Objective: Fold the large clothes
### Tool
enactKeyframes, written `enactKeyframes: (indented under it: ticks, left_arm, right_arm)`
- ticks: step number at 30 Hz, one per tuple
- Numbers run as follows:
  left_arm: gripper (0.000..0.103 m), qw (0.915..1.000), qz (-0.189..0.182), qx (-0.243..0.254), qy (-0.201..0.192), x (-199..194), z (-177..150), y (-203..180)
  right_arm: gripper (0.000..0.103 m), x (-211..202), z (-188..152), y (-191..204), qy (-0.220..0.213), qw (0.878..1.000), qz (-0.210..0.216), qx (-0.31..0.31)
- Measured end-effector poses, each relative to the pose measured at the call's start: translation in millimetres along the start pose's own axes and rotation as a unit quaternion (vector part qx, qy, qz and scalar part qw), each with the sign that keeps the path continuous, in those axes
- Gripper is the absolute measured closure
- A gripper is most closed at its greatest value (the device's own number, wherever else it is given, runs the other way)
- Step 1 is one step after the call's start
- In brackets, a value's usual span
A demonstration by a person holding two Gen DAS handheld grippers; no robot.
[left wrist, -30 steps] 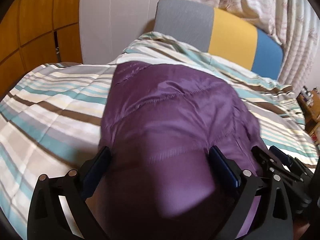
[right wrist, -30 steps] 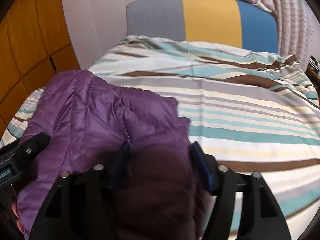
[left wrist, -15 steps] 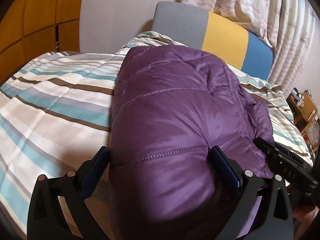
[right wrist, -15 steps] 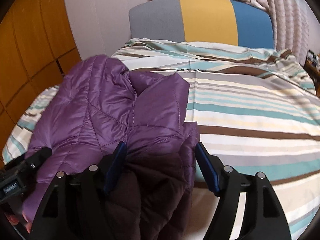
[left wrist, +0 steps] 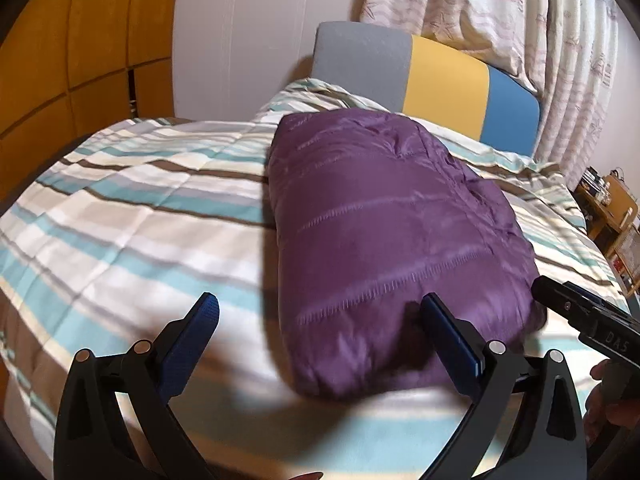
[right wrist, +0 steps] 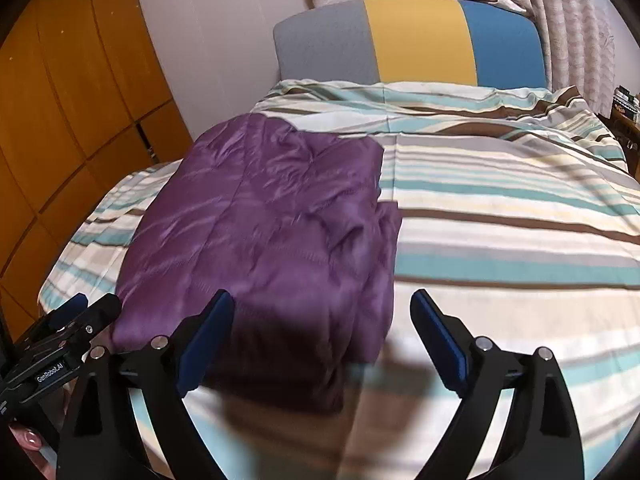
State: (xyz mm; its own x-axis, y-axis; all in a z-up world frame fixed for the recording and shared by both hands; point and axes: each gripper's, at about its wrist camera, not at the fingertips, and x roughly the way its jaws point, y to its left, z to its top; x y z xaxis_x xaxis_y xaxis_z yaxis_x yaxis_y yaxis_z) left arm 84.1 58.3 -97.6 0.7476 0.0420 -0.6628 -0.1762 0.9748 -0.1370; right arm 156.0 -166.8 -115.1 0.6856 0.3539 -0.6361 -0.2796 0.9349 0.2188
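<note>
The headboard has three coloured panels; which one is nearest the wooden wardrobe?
The grey panel; the yellow and blue lie farther right.

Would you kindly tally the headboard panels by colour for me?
Headboard panels:
Grey: 1
Yellow: 1
Blue: 1
Total: 3
</note>
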Motion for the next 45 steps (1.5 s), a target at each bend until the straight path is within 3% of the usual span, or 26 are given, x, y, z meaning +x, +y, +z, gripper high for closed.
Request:
enactKeyframes:
  ticks: [9, 14, 19, 25, 45]
  left_arm:
    - [0.003, 0.9992, -0.029, 0.009, -0.026, -46.1, -9.4, -7.4]
    - [0.003, 0.9988, -0.004, 0.016, -0.045, -63.0, -7.8, -12.1]
    - [0.003, 0.999, -0.019, 0.002, -0.041, -67.2, -5.2, -8.4]
    - [0.003, 0.9986, -0.018, 0.019, -0.047, -73.9, -6.9, -16.5]
    - [0.003, 0.9987, -0.025, 0.018, -0.04, -74.8, -12.1, -23.7]
  right_arm:
    - [0.008, -39.3, -13.7, 17.4, -0.001, 1.0, 0.002, -0.021]
    - [0.008, -59.3, -14.7, 23.4, -0.016, 0.999, 0.002, -0.032]
    - [0.007, -73.1, -15.5, 25.0, -0.023, 0.999, 0.0, -0.036]
    - [0.007, -82.4, -18.1, 25.2, -0.026, 0.999, 0.006, -0.036]
    - [0.007, -82.4, -20.0, 23.2, -0.024, 0.999, 0.004, -0.03]
